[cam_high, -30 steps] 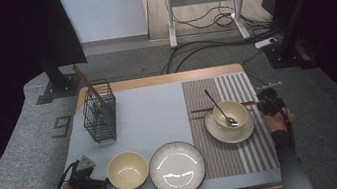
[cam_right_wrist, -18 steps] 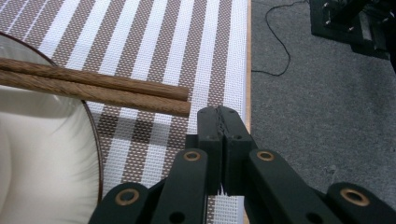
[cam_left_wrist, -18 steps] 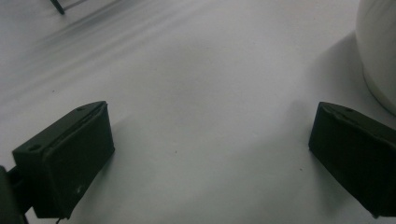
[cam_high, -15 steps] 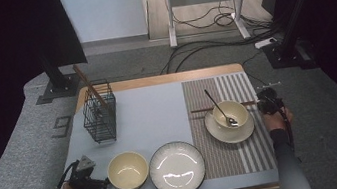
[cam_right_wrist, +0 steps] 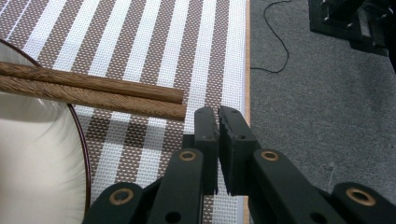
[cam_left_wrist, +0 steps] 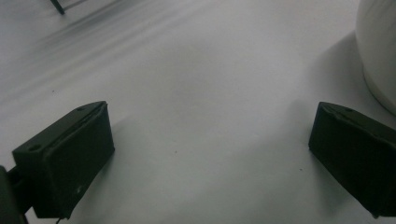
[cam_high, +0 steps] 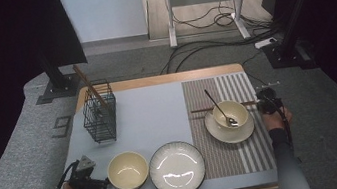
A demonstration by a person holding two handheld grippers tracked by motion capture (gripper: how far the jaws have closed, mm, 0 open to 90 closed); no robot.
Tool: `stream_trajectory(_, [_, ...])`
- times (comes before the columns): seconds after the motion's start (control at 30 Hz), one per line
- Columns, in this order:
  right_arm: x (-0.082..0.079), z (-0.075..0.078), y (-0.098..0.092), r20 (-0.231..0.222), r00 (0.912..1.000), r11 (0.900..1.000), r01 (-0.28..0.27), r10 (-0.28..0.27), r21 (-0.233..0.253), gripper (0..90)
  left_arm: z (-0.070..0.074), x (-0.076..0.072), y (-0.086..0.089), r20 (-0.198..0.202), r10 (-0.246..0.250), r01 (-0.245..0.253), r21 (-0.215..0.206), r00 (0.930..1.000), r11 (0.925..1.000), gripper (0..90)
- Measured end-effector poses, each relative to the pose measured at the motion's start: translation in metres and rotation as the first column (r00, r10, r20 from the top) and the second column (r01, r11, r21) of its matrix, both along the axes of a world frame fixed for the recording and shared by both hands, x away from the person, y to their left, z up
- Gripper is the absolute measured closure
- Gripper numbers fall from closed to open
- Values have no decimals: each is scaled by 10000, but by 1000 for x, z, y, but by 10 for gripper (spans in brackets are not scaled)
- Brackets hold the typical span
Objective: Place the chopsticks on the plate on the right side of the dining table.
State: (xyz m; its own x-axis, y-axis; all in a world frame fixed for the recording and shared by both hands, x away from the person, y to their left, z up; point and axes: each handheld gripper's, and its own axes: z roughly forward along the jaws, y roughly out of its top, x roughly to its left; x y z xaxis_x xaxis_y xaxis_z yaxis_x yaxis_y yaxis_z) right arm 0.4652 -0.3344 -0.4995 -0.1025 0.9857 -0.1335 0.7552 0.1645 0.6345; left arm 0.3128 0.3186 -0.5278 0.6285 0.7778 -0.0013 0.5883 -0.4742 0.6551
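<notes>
A small cream bowl point(cam_high: 230, 113) with a metal spoon point(cam_high: 219, 108) stands on a saucer point(cam_high: 231, 132) on the striped placemat point(cam_high: 226, 154). A pair of wooden chopsticks point(cam_high: 202, 110) lies across the mat behind it. My right gripper point(cam_high: 263, 96) hovers at the mat's right edge. In the right gripper view its jaws point(cam_right_wrist: 217, 114) are shut on nothing, just right of the chopsticks' ends point(cam_right_wrist: 93, 88). My left gripper point(cam_high: 104, 184) rests left of a larger cream bowl point(cam_high: 127, 170). Its jaws point(cam_left_wrist: 212, 126) stand wide open over the grey mat, with the bowl's wall point(cam_left_wrist: 378, 46) beside them.
A ribbed plate point(cam_high: 176, 168) sits at the front centre. A black wire basket point(cam_high: 99, 116) holding a wooden stick stands at the back left. The table's right edge point(cam_right_wrist: 247, 70) drops to grey carpet. Cables and stands lie on the floor behind.
The right gripper has edged slightly left toward the chopsticks' ends. The left gripper and the dishes have stayed put.
</notes>
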Motion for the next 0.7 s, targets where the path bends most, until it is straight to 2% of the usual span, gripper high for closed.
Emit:
stream_trajectory(0.27, [0,0,2,-4,10000,10000,-59,59,-41,856,0,0,0,-1,1,-1,-3,10000,10000,0])
stream_trajectory(0.4, [0,0,2,-11,9999,9998,-129,129,116,850,0,0,0,-2,0,0,-1,10000,10000,0])
stream_trajectory(0.7, [0,1,2,-13,9999,9999,-115,115,19,840,0,0,0,0,0,0,-1,10000,10000,0])
